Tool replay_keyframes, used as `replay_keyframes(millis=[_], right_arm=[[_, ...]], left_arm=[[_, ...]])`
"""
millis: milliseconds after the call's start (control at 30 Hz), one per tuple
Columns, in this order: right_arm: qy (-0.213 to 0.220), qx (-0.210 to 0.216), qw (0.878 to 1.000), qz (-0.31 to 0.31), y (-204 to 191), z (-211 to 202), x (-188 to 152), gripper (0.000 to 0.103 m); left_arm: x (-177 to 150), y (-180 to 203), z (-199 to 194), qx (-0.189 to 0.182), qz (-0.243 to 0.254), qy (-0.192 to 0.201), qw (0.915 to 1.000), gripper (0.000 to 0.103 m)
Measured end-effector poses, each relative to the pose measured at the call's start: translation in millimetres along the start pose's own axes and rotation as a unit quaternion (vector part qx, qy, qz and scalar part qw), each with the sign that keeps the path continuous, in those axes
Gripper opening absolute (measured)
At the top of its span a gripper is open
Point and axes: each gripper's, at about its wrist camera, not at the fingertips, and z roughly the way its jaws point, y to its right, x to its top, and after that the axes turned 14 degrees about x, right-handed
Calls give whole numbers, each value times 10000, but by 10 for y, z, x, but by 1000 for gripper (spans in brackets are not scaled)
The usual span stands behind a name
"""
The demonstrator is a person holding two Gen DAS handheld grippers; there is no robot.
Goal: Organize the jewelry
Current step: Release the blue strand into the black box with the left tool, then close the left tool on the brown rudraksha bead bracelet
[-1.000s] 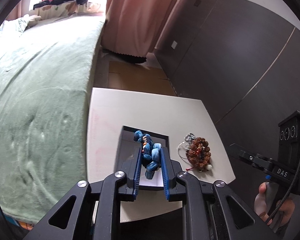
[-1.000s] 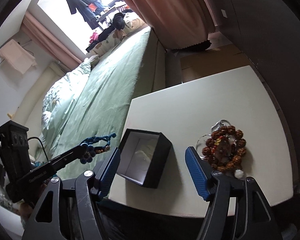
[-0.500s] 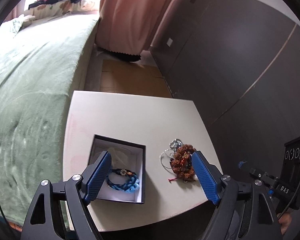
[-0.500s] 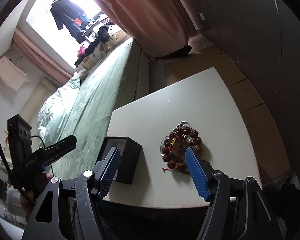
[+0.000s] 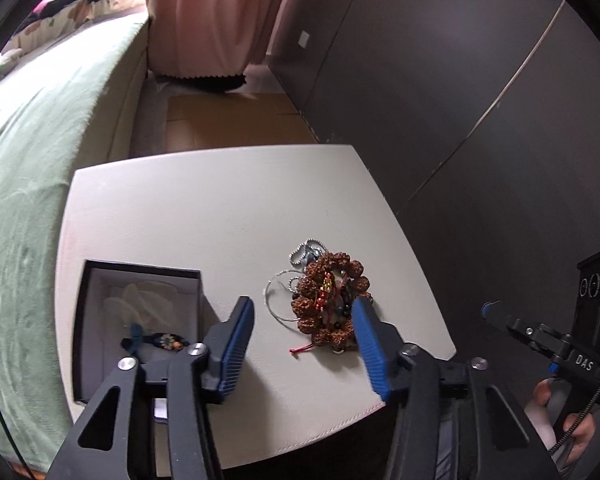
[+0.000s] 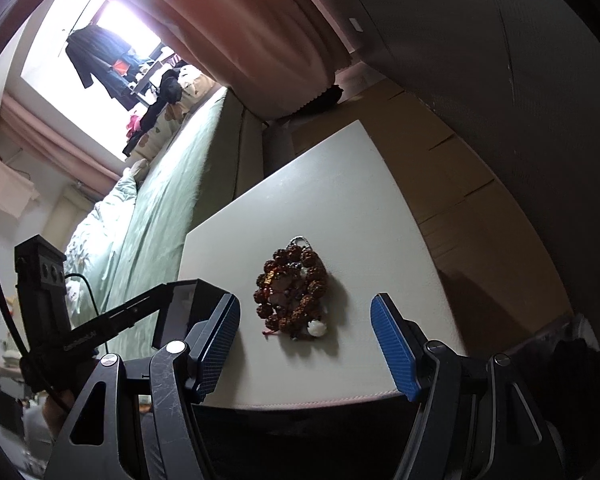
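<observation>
A black jewelry box (image 5: 140,276) with a pale lining stands open on the white table (image 5: 220,208). A blue bead bracelet (image 5: 156,340) lies inside it, partly hidden by my left finger. A pile of brown seed-bead bracelets (image 5: 330,300) with silver chains (image 5: 306,250) lies to its right. My left gripper (image 5: 304,344) is open and empty, just in front of the pile. My right gripper (image 6: 304,344) is open and empty, in front of the same pile (image 6: 294,296). The box (image 6: 188,304) shows at its left.
A bed with a green blanket (image 5: 24,168) runs along the table's left side. A dark wall panel (image 5: 460,80) stands to the right. A pink curtain (image 5: 204,12) hangs behind. Cardboard (image 5: 228,120) covers the floor beyond the table.
My left gripper opened and let the blue bracelet drop into the box, then moved right toward the brown pile. My right gripper turned toward the pile as well.
</observation>
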Motion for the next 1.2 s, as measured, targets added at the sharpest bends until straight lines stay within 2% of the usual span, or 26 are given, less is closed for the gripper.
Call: replay_keyframes(millis=[167,633,833,1000,1200], right_arm=[[68,6,9999,146,190,-41,-6,68],[92,52,9993,353,486,-7,-12,68],[78,76,9992,396,550,-5,-19,68],[78,72,9990,434,570,-15,-21,69],[111,110,9991,391,504,-49,-13,69]], left_arm=[[4,143,282,73,128,-263,9995,35],[6,299,904,261,334,-678,9968,29],[-9,327,1036,214,338,-799,9960,30],[-24,306,1016,54,303,-861,9958,28],[-139,360,934,83,512,-877,9948,28]])
